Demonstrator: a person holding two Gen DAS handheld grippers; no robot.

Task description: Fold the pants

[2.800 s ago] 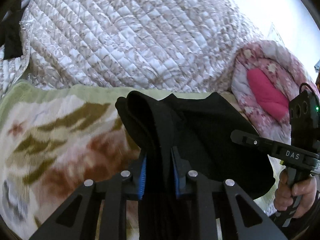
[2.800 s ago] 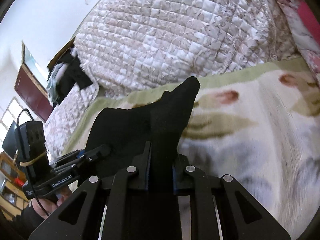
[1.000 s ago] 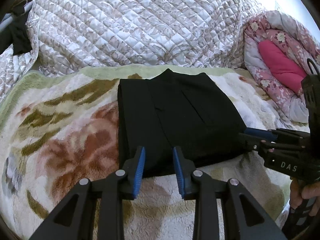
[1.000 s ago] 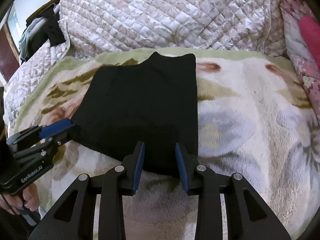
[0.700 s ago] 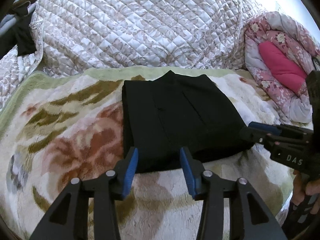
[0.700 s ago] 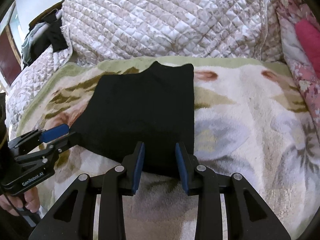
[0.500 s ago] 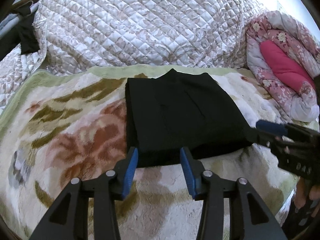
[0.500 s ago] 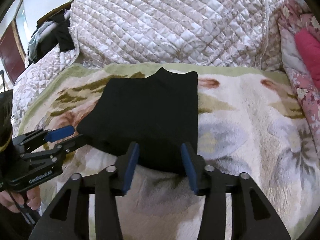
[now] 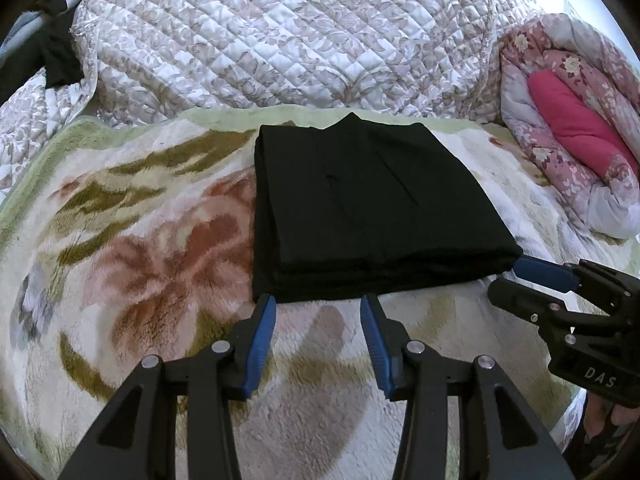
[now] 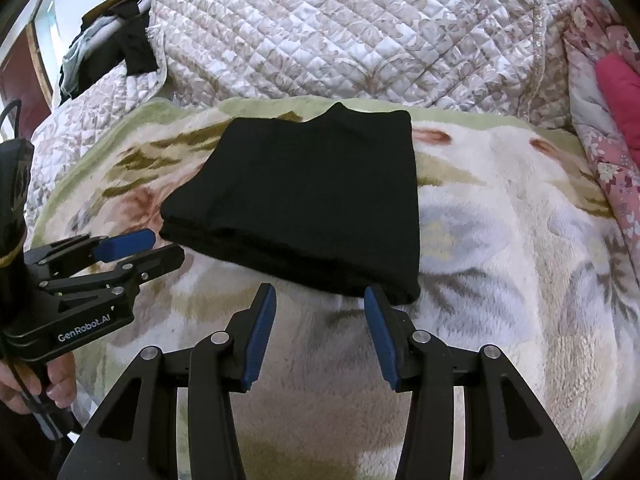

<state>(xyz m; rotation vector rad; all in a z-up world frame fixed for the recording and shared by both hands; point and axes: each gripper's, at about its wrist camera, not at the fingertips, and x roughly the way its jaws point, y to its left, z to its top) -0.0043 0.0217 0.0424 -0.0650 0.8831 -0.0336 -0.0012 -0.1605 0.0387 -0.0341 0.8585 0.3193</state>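
- Left claw (image 9: 318,304): jaws apart, nothing between the blue pads; hovers just short of the near edge of the pants, towards their left corner.
- Floral blanket (image 9: 132,264): plush, cream with brown and olive blooms; spread over the bed and carrying the work.
- Pants (image 9: 360,208): black, lying in a compact, several-layer rectangle at the blanket's middle, far edge close to the quilt. Judged soft, light and limp; the stack should sag if lifted by one point. Best hold: the near folded edge, both corners pinched together through all layers, so none slips out. Folding looks complete or close to it.
- Quilted bedspread (image 9: 280,40): pale, diamond-stitched, heaped behind the blanket.
- Right claw (image 10: 320,300): jaws likewise parted and empty, just clear of the near edge, close to the right corner.
- Pink floral comforter (image 9: 568,128): rolled at far right, well apart from the pants.
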